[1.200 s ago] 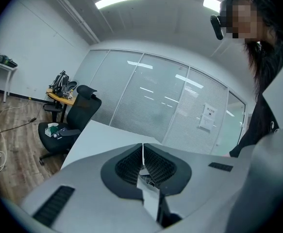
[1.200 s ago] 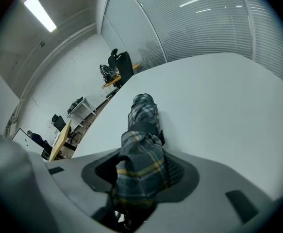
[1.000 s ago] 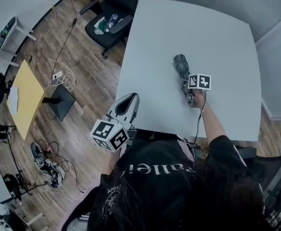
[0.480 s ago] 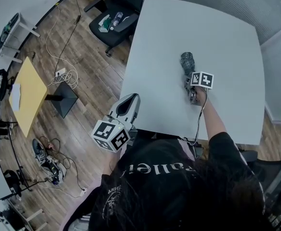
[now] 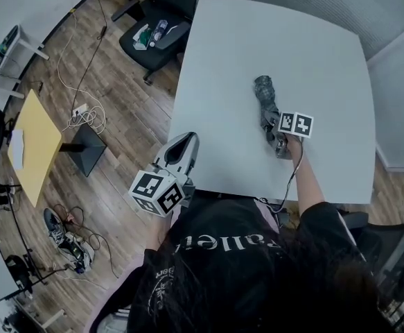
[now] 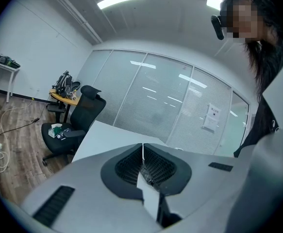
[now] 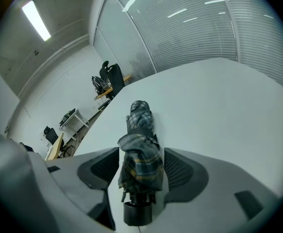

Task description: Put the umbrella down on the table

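A folded plaid umbrella (image 5: 263,94) lies flat on the white table (image 5: 312,40), its black handle end toward me. My right gripper (image 5: 272,129) straddles the handle half, and its jaws are opening. In the right gripper view the umbrella (image 7: 140,118) runs away between the two pads, with a gap showing beside the left pad (image 7: 105,166); the right gripper (image 7: 141,164) no longer squeezes it. My left gripper (image 5: 185,146) hovers by the table's near left edge, and in its own view the left gripper (image 6: 142,164) is shut on nothing.
A black office chair (image 5: 156,37) with small items on its seat stands beyond the table's far left corner. On the wooden floor to the left are a yellow side table (image 5: 35,141) and loose cables (image 5: 84,113). Glass partitions back the room.
The right gripper's marker cube has slid slightly back along the umbrella toward me. The umbrella stays lying on the table. The left gripper has not moved.
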Motion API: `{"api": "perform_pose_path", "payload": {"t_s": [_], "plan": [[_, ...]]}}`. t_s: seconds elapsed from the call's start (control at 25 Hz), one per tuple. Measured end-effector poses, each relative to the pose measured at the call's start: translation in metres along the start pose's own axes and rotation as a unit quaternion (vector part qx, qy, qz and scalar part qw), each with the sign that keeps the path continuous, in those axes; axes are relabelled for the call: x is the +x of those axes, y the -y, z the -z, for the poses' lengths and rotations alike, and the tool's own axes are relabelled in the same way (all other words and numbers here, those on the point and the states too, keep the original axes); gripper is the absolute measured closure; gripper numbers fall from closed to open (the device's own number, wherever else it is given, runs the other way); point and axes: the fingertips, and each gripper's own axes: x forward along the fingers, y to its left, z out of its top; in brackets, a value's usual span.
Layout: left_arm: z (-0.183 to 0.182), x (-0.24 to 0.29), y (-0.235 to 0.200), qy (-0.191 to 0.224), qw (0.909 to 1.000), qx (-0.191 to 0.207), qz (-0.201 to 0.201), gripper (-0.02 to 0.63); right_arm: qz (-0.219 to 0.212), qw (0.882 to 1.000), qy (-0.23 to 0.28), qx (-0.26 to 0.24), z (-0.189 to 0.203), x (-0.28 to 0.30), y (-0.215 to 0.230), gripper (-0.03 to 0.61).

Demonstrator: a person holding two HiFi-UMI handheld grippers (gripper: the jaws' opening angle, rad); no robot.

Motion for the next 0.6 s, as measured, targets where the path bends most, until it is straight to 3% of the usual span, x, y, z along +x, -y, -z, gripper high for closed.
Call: {"api": "perform_pose_path", "payload": {"t_s": [0.16,0.6], "plan": [[0.003,0.013,0.003,-0.007,0.9998,0.002,0.017,0.588,-0.012,0.999,0.036,0.0,-0.001,-0.029,-0.003,0.302],[0.011,0.044,0.029,-0.033,0.9968,0.011,0.073,0.588,-0.099,0.99,0.104,-0.007,0.007,-0.114,-0.052,0.345]]}}
